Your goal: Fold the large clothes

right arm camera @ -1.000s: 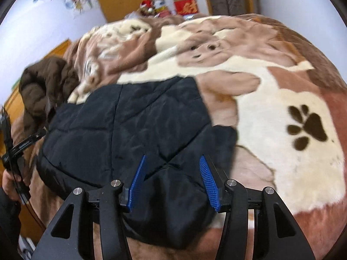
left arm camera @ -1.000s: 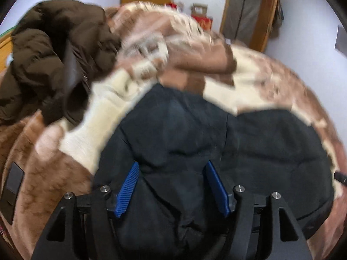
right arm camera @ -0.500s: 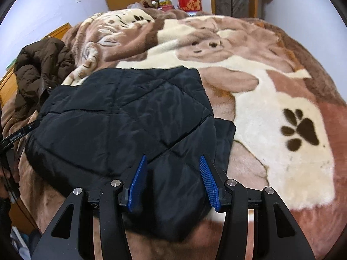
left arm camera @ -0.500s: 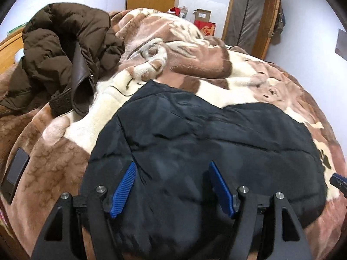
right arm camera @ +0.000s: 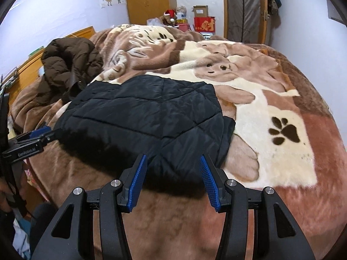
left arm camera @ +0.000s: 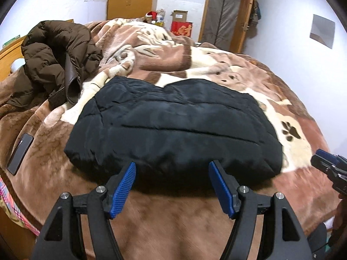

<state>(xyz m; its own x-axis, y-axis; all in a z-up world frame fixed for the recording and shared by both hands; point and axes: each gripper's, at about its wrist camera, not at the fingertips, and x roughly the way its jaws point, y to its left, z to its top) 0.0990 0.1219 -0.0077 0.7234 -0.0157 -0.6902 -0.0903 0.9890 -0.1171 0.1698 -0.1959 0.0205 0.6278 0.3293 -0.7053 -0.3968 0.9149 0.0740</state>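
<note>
The left gripper [left arm camera: 172, 174] has its jaws spread wide with nothing between them; its blue pads [left arm camera: 123, 189] sit just short of the near edge of the black jacket [left arm camera: 173, 130], not touching it as far as the view shows. The right gripper [right arm camera: 173, 169] is likewise wide open and empty, its pads [right arm camera: 209, 182] at the jacket's [right arm camera: 147, 121] near right corner, over the hem, with the fabric showing in the gap but not pinched.

The jacket lies folded into a thick, roughly rectangular bundle on the blanket [left arm camera: 216, 65], its quilted seams running across the top. At its right side a lower layer sticks out past the upper one, seen in the right wrist view. It sits toward the near edge of the bed, a bit left of centre.

In the left wrist view the right gripper [left arm camera: 329, 164] shows at the far right edge, clear of the jacket. In the right wrist view the left gripper [right arm camera: 32, 140] shows at the left edge, just beside the jacket's left corner.

A dark paw print [right arm camera: 284, 130] on a cream patch lies to the right of the jacket. A brown coat [left arm camera: 56, 58] is heaped at the far left, apart from the jacket. A phone [left arm camera: 20, 153] lies flat on the blanket at the near left. Beyond the bed stand a red box [right arm camera: 205, 25] and a door [left arm camera: 225, 17].
</note>
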